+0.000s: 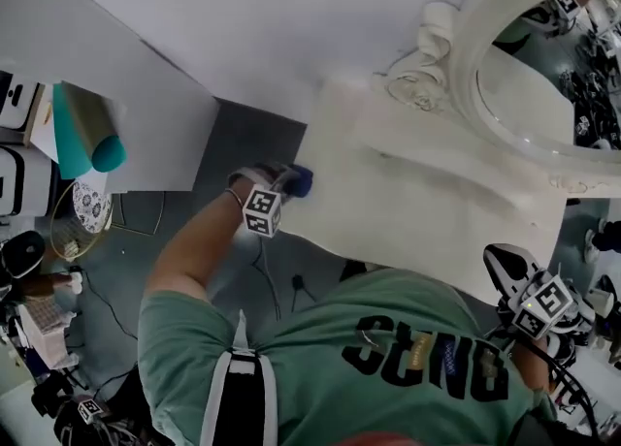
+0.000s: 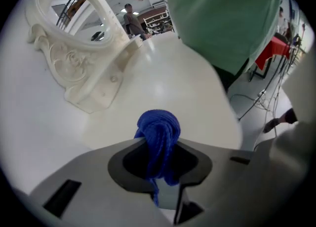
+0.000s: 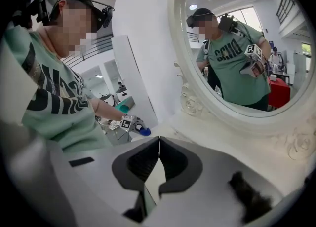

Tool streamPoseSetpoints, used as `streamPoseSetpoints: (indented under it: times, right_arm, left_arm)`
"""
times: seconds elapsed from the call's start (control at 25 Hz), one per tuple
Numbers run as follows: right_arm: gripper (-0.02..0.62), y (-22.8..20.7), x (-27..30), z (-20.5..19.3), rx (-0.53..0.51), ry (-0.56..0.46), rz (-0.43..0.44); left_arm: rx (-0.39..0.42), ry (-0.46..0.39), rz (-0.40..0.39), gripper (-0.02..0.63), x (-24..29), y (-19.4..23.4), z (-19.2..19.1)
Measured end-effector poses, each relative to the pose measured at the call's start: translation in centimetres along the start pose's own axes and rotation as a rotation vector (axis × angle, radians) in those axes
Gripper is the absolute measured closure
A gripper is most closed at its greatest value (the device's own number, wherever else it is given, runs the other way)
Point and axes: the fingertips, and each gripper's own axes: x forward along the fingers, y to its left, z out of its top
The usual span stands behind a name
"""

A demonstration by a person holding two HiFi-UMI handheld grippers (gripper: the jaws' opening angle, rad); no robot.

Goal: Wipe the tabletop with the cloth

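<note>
Head view: the person's green shirt (image 1: 388,357) hides the white tabletop's (image 1: 408,211) near edge. The left arm stretches forward, with the left gripper (image 1: 288,183) at the table's left edge and only a bit of blue cloth (image 1: 301,180) showing. The right gripper (image 1: 529,289) is tucked close to the body.

Left gripper view: the jaws clamp the bunched cloth over the tabletop; contact is unclear.

Right gripper view: the jaws are pressed together and empty, facing the ornate mirror (image 3: 237,48).

The blue cloth (image 2: 159,131) looks a ribbed, nubbly fabric. The cream surface (image 2: 168,80) is smooth with a soft sheen, and the carved mirror frame (image 2: 74,65) is glossy.
</note>
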Motion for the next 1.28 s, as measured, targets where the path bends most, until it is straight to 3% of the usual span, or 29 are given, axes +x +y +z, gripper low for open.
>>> streamPoseSetpoints:
  times: [0.16,0.32,0.36,0.44,0.68,0.96,1.12,1.28]
  right_arm:
    - [0.583,1.4,2.1,0.7,-0.063,0.000,0.103]
    - [0.583,3.7,3.1,2.0,-0.102,-0.038,0.188]
    - [0.583,3.9,3.1,1.9,-0.116,-0.036,0.201]
    - [0.583,3.7,2.8,1.7,-0.148,-0.020,0.213]
    - [0.583,2.5,-1.6,0.2,-0.202,-0.064,0.267]
    - [0.583,-6.2,-16.3,-5.8,-0.232,-0.173,0.270]
    - [0.583,-12.3,-26.0,-9.5,-0.198,-0.226,0.294]
    - [0.583,-15.2,-32.7,-12.6,-0.164,-0.221,0.319]
  left_arm:
    - [-0.083,-0.038,-0.079,0.505,-4.5,-12.2,2.7]
    - [-0.078,-0.006,-0.328,0.503,-5.8,-26.3,4.6]
    - [-0.120,0.002,-0.342,0.503,-5.9,-28.6,5.3]
    - [-0.232,0.009,-0.294,0.503,-5.9,-29.7,7.3]
    - [-0.472,-0.005,-0.078,0.502,-4.6,-24.4,16.0]
    - [-0.755,-0.136,0.395,0.502,-4.8,-9.7,31.9]
    - [-0.925,-0.336,0.631,0.500,-7.1,-2.5,46.3]
    - [-1.066,-0.608,0.694,0.500,-8.9,0.9,60.4]
